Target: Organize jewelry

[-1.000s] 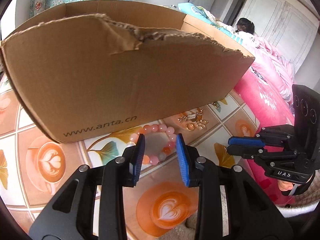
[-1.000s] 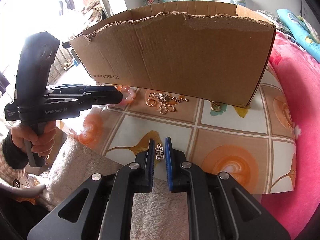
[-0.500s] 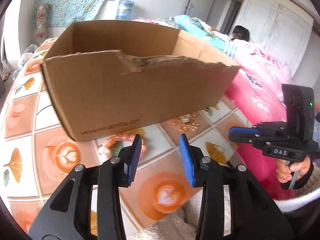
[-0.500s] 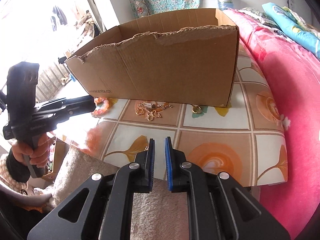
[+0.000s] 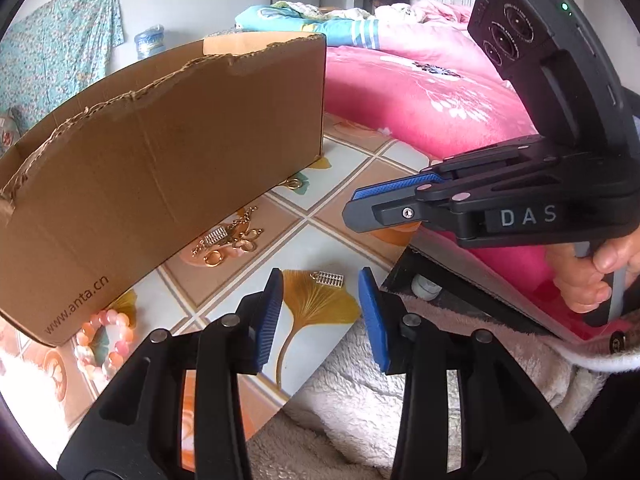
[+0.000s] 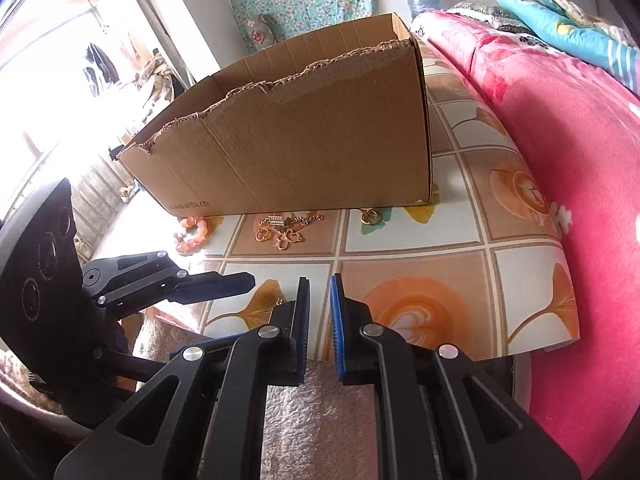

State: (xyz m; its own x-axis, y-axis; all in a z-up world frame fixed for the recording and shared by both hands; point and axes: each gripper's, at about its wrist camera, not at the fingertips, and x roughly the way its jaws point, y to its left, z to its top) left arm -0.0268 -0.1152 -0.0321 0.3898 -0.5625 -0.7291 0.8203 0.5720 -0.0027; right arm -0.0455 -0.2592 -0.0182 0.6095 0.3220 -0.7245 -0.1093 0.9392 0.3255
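A small silver abacus charm (image 5: 329, 279) lies on the table, just ahead of my open, empty left gripper (image 5: 320, 312). My right gripper (image 6: 319, 312) is nearly shut with a narrow gap and holds nothing; it also shows in the left wrist view (image 5: 360, 204), above the table's near edge. A tangle of gold jewelry (image 5: 226, 242) (image 6: 282, 230) lies by the front wall of a torn cardboard box (image 5: 160, 160) (image 6: 300, 148). A pink bead bracelet (image 5: 105, 342) (image 6: 192, 234) lies at the box's left corner. A gold ring (image 5: 295, 184) (image 6: 369, 217) lies near its right corner.
The table wears a tiled cloth with coffee and ginkgo prints (image 6: 420, 312). A pink bedspread (image 6: 560, 140) borders it on the right. A fluffy beige fabric (image 5: 360, 400) lies under the grippers at the near edge. My left gripper shows in the right wrist view (image 6: 224, 282).
The left gripper has swung right from the bead bracelet to the abacus charm. The right gripper has pulled back and no longer has the charm between its fingers.
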